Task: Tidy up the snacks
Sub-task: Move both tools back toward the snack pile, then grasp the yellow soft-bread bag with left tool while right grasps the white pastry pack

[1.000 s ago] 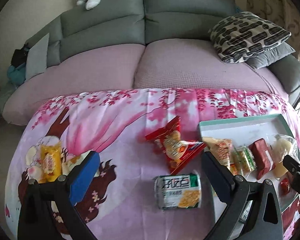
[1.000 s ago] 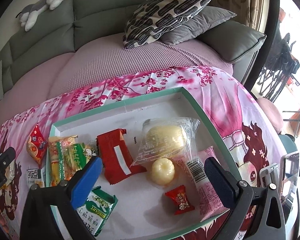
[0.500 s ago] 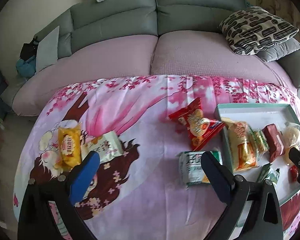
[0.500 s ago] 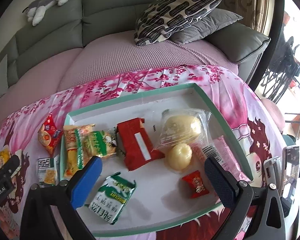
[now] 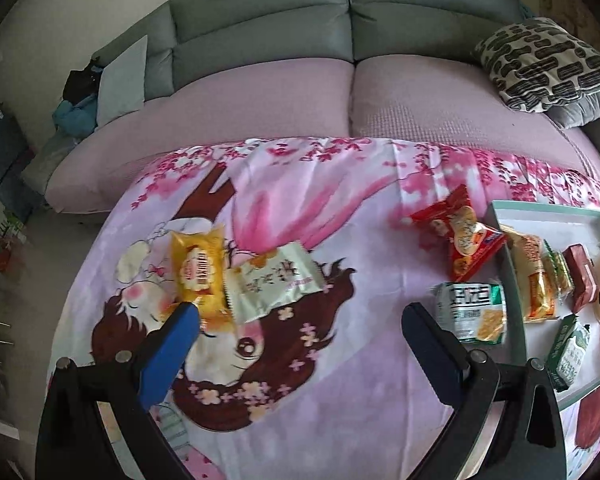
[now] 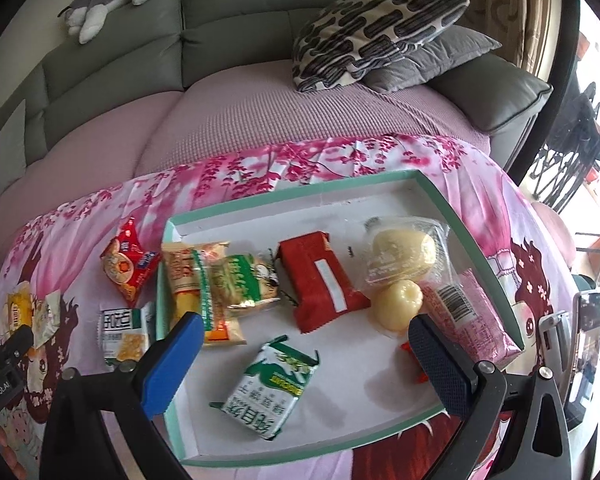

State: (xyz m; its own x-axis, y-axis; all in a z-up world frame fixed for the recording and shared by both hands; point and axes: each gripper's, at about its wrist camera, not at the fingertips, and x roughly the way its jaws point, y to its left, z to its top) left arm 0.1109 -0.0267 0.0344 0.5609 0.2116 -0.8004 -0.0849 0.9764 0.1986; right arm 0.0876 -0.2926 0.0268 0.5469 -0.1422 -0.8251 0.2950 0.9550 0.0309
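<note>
My left gripper [image 5: 300, 320] hangs open over the pink printed cloth with nothing in it. Ahead of its left finger lie a yellow packet [image 5: 198, 270] and a pale packet [image 5: 274, 280], overlapping. To its right are a red packet [image 5: 462, 240] and a green-white cracker pack [image 5: 474, 312], both beside the teal-rimmed tray [image 5: 548, 210]. My right gripper [image 6: 306, 328] is open and empty above the tray [image 6: 300, 194]. The tray holds several snacks, among them a green-white biscuit pack [image 6: 274, 388], a red pack [image 6: 324, 280] and a wrapped bun [image 6: 404, 252].
A grey sofa with a pink cover [image 5: 340, 92] runs behind the cloth, with patterned cushions [image 6: 372, 28] at its right. A phone on a stand [image 6: 580, 344] sits at the right edge. The left gripper's body [image 6: 4, 364] shows at the lower left of the right wrist view.
The left gripper has swung left and drawn back, bringing the yellow and pale packets into view. The right gripper has pulled back from the tray, where the green-white biscuit pack lies.
</note>
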